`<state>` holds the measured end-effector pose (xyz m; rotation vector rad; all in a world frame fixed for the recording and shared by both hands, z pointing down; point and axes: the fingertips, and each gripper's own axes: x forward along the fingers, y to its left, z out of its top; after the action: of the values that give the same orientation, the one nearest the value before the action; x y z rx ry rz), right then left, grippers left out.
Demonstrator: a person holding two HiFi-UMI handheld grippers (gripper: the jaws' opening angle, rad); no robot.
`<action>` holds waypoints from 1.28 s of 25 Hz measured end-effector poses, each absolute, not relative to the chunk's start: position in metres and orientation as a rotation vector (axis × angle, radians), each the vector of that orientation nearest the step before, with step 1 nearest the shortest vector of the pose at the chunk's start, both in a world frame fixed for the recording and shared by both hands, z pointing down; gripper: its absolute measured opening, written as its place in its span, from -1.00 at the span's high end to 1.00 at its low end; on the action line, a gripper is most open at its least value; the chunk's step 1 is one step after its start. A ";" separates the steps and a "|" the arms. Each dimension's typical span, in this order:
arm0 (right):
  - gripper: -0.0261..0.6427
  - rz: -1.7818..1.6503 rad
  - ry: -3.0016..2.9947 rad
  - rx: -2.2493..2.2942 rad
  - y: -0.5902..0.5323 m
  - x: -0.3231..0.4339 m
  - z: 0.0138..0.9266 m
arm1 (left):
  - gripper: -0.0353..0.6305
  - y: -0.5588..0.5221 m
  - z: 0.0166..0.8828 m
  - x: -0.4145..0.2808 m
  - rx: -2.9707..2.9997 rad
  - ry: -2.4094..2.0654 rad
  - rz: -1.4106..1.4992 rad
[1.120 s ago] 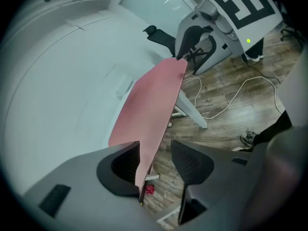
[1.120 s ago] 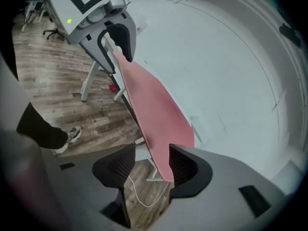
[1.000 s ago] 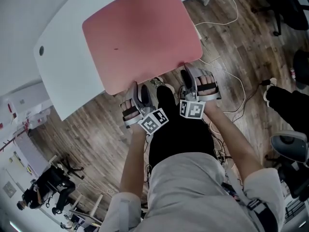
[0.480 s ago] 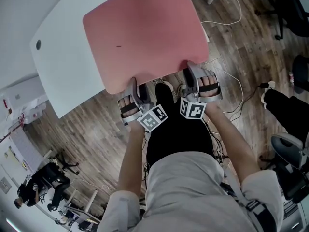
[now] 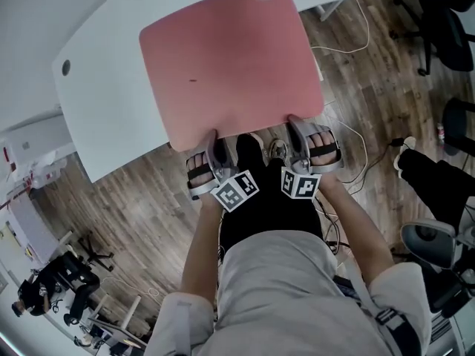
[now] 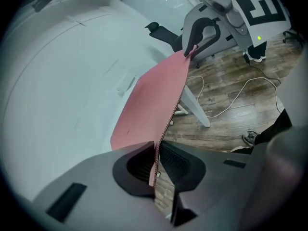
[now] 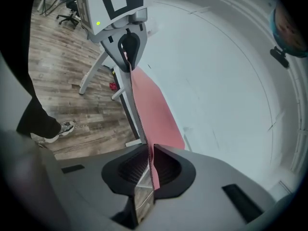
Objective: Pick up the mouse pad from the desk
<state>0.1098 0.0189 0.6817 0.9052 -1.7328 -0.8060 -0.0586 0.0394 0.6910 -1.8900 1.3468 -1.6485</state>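
My left gripper point(image 5: 215, 141) and right gripper point(image 5: 295, 124), jaws just closing, are pinching the pink mouse pad point(image 5: 234, 65) by its near edge; I'm planning 1 even lift.

The pink rectangular fabric mouse pad point(image 5: 230, 65) lies on the white curved desk point(image 5: 104, 80) in the upper middle of the head view, its lower edge reaching past the desk's rim. At that edge the left gripper point(image 5: 214, 138) sits by the lower left corner and the right gripper point(image 5: 294, 122) by the lower right, each with jaws just closed onto the pad. The brown wooden plank floor point(image 5: 133, 191) lies below the desk. A white cable point(image 5: 367, 28) crosses it at upper right, left of a black office chair point(image 5: 445, 13).
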 end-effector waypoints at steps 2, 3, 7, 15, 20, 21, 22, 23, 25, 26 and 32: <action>0.73 -0.804 -1.736 0.909 0.015 0.110 0.673 | 0.77 0.039 0.688 -0.059 -1.903 1.346 -1.657; 0.73 -0.793 -1.738 0.904 0.014 0.110 0.670 | 0.78 0.039 0.686 -0.059 -1.914 1.345 -1.659; 0.40 -0.718 -1.748 0.828 0.017 0.110 0.678 | 0.79 0.035 0.679 -0.056 -1.958 1.335 -1.678; 0.74 -0.747 -1.731 0.851 0.001 0.092 0.653 | 0.79 0.024 0.675 -0.070 -2.030 1.311 -1.682; 0.76 -0.684 -1.743 0.849 -0.009 0.087 0.646 | 0.79 0.019 0.672 -0.071 -2.080 1.340 -1.699; 0.76 -0.679 -1.740 0.849 -0.011 0.086 0.645 | 0.80 0.018 0.672 -0.071 -2.087 1.341 -1.699; 0.76 -0.676 -1.737 0.848 -0.014 0.085 0.644 | 0.79 0.016 0.673 -0.071 -2.090 1.334 -1.696; 0.76 -0.673 -1.734 0.847 -0.017 0.084 0.643 | 0.79 0.015 0.674 -0.071 -2.090 1.322 -1.691; 0.76 -0.667 -1.727 0.844 -0.024 0.082 0.642 | 0.79 0.010 0.675 -0.072 -2.092 1.306 -1.682; 0.76 -0.665 -1.724 0.843 -0.027 0.082 0.641 | 0.79 0.007 0.675 -0.072 -2.096 1.304 -1.679; 0.76 -0.643 -1.706 0.851 -0.055 0.074 0.637 | 0.79 -0.018 0.673 -0.076 -2.095 1.263 -1.696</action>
<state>0.0740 -0.0551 0.6375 0.8515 -1.7058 -0.6429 -0.0757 -0.0184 0.6726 -2.0955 1.2633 -1.6962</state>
